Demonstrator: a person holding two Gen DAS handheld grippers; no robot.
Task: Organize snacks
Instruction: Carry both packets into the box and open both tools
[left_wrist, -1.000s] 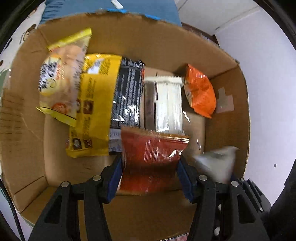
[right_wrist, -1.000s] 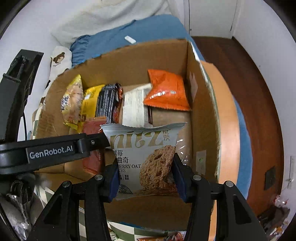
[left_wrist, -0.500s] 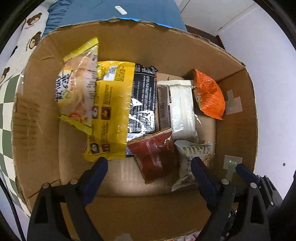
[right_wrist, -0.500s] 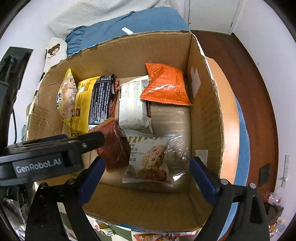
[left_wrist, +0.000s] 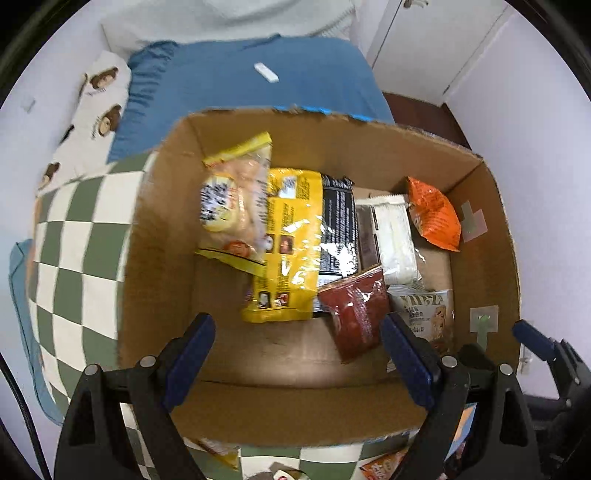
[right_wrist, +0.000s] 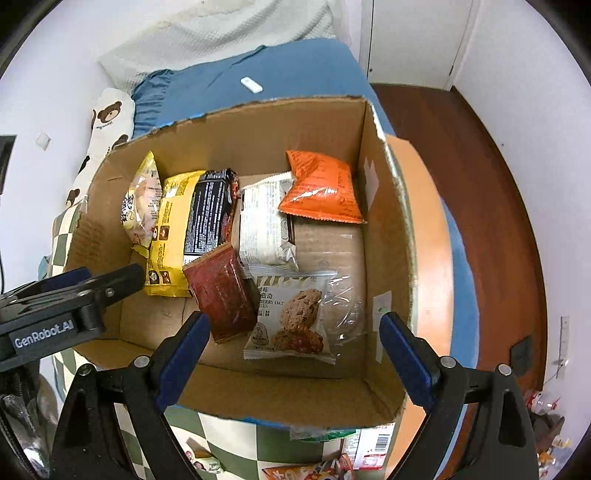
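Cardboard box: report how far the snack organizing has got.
Done: seven packets lie in the cardboard box, including the red packet and the oat cookie packet. In hand: nothing; the left tool and right tool are open and empty. Left: packets on the checkered cloth below the box.

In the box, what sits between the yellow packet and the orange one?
A black packet and then a white packet lie between the yellow packet and the orange packet; the right wrist view shows it best.
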